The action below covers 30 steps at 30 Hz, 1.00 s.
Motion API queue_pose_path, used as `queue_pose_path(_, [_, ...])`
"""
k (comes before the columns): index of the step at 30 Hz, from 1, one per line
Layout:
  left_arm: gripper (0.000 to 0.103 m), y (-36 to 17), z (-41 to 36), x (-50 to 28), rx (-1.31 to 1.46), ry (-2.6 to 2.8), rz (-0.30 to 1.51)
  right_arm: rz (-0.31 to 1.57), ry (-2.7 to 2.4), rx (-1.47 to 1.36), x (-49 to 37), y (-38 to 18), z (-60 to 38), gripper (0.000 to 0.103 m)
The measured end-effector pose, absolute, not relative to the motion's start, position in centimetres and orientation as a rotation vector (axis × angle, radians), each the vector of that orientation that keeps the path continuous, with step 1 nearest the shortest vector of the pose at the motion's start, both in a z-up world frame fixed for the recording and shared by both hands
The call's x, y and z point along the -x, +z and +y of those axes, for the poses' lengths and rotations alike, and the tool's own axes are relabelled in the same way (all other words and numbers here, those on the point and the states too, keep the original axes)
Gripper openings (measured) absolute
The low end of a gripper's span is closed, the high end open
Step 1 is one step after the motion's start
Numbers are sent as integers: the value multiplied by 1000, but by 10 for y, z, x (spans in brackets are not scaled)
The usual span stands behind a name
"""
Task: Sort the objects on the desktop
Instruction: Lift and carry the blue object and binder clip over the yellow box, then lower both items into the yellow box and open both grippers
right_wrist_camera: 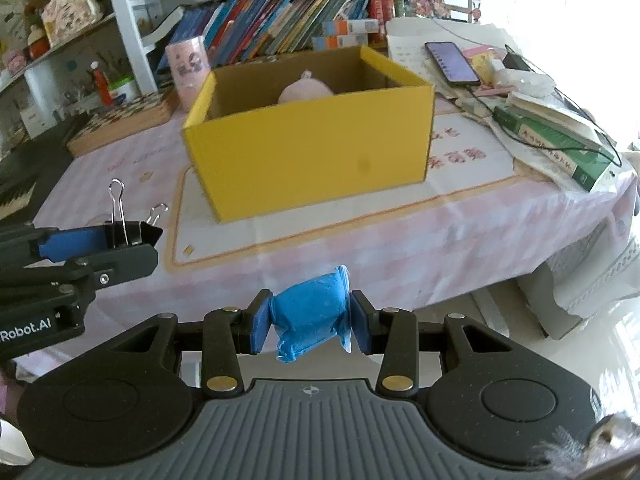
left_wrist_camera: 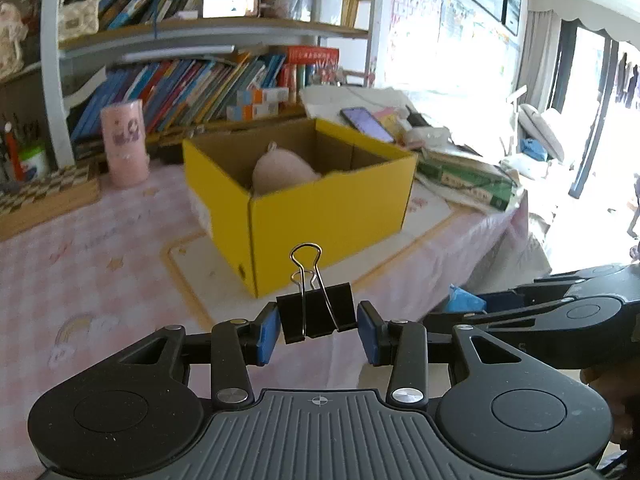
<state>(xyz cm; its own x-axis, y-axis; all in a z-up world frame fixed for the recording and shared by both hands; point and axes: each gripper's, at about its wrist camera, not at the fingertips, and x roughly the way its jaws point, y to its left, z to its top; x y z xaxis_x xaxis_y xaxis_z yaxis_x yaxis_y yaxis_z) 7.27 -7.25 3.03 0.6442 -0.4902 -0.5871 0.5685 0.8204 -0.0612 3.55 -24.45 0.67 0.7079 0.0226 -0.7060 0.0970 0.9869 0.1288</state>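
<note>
I'm holding both loads off the table, box [right_wrist_camera: 308, 136] at 12 o'clock. L gripper [left_wrist_camera: 317, 326] is clamping a clip [left_wrist_camera: 316, 316] by its stiff, slick body; R gripper [right_wrist_camera: 307, 322] is squeezing a soft, light blue packet [right_wrist_camera: 310, 312] mid-bulge, prob. easily deformed.

Left gripper [left_wrist_camera: 317, 330]: matte black linkage arms, silver round rivets, blue rubber pads [left_wrist_camera: 267, 334], grey ribbed base plate with crosshair mark.
Right gripper [right_wrist_camera: 307, 326]: same build; brass-toned rivets, white "Robot.AI" lettering on the side.
</note>
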Motion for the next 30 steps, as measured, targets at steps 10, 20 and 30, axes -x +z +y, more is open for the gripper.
queue_pose_path(10, [40,51,-115,-111,-117,-573,507,673,-38,-118,-76,35,-294,39])
queue_pose_path(20, [40,54,-145,-158,-109,-463,472,565,52,-42,-140,66,-330,39])
queue_pose_path(30, [40,36,-166,-215,-126,-315,570,567,196,7,-213,69,-326,39])
